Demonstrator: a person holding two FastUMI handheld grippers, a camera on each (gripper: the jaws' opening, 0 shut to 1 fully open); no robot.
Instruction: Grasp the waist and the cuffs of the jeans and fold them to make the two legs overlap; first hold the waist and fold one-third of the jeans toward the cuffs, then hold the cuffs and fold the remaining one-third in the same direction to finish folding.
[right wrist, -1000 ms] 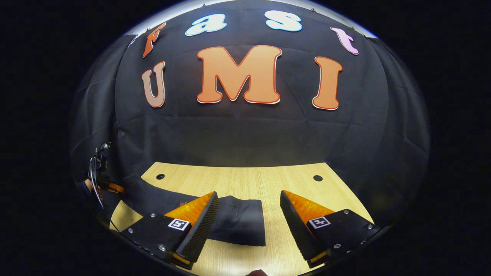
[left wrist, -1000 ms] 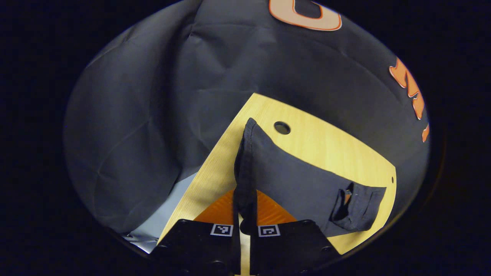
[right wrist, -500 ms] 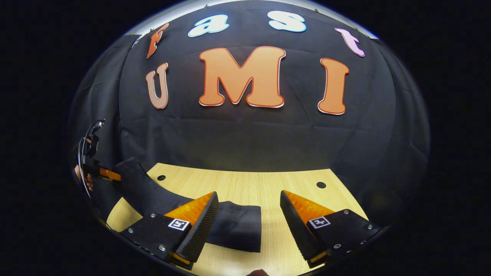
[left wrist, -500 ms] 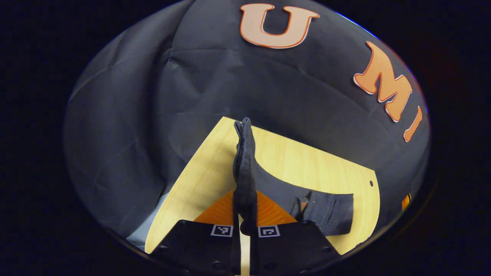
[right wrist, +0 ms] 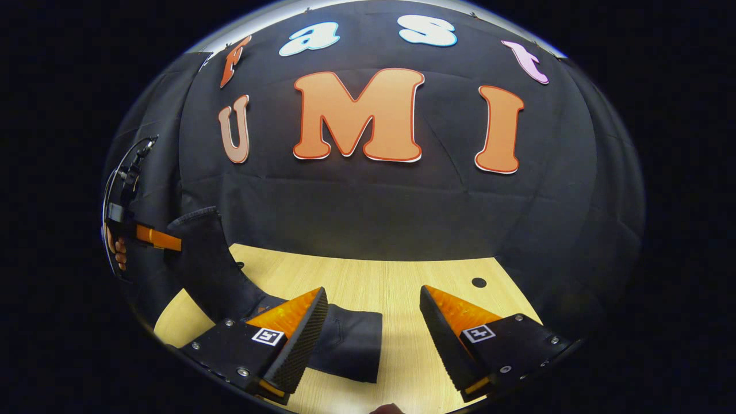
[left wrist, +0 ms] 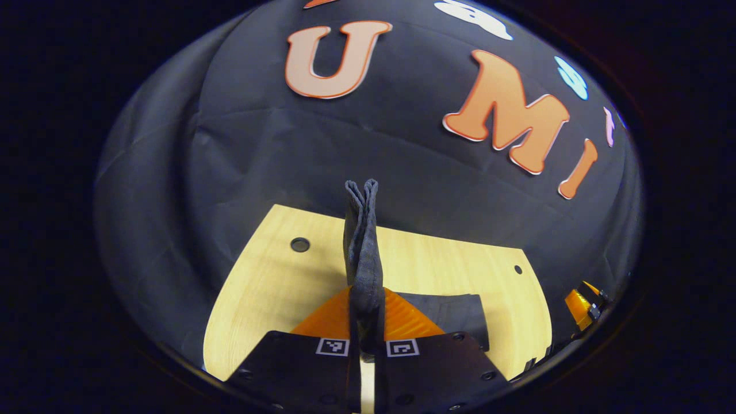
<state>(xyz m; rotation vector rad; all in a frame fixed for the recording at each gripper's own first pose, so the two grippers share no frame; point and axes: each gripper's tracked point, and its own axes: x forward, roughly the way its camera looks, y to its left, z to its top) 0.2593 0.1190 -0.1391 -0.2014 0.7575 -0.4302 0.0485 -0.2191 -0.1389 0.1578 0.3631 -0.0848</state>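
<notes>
Left gripper [left wrist: 366,322] clamped tight on the jeans [left wrist: 362,247], both orange fingers [left wrist: 330,319] pressing the cloth edge. Since a second ago it has lifted higher and swung: the table hole [left wrist: 299,245], once at 1 o'clock of the cloth, now sits at 10 o'clock, and more of the wall shows. The held end stands up as a thin doubled edge running to 12 o'clock from the fingers; a flat part of the jeans lies on the table [left wrist: 270,287] at 3 o'clock of the fingers.

In the right gripper view the left gripper [right wrist: 152,237] is at 9 o'clock, with a hand [right wrist: 118,253] behind it, and the jeans [right wrist: 215,276] rise steeper than before, curving from the table up to it.

Right gripper [right wrist: 374,330] wide open, holding nothing, hovering over the table [right wrist: 397,276], barely changed. The jeans' flat end lies just past its left finger [right wrist: 299,339], toward 10 o'clock, partly hidden by it.

Jeans are dark, near black, with a seam line on the flat end.
</notes>
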